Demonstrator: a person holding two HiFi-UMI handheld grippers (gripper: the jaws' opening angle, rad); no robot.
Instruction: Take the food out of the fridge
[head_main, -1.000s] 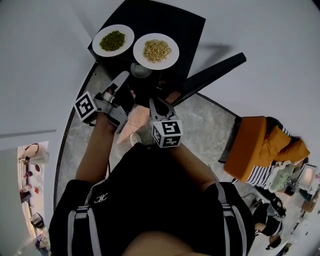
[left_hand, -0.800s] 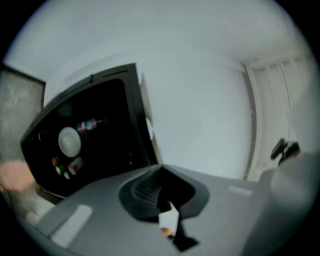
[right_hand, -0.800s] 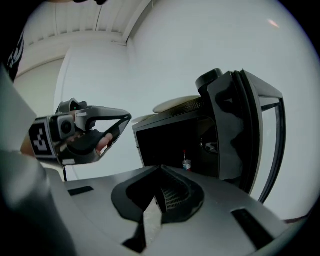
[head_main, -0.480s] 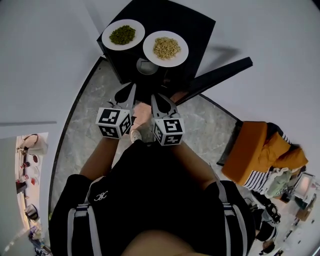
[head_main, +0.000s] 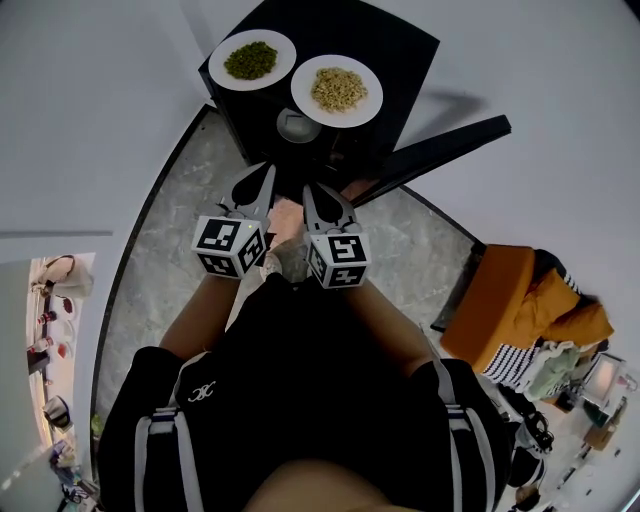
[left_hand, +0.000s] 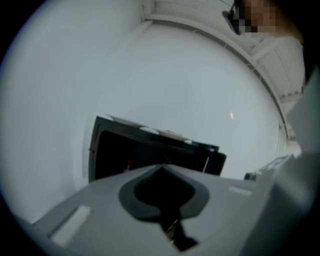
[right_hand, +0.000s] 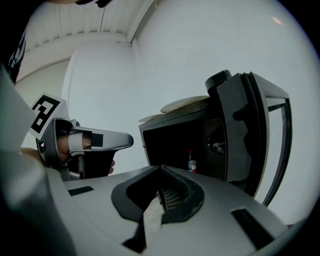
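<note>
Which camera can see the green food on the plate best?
The head view. It looks down on the green food heaped on its white plate atop the black fridge. Both gripper views look level at the fridge, so the plates show only as thin white edges and the food is hidden.

Bright, even light; the small black box-shaped fridge (head_main: 400, 50) throws a soft shadow on the white wall (head_main: 560, 90). Fisheye bending, dark corners; the left gripper view is blurred.
</note>
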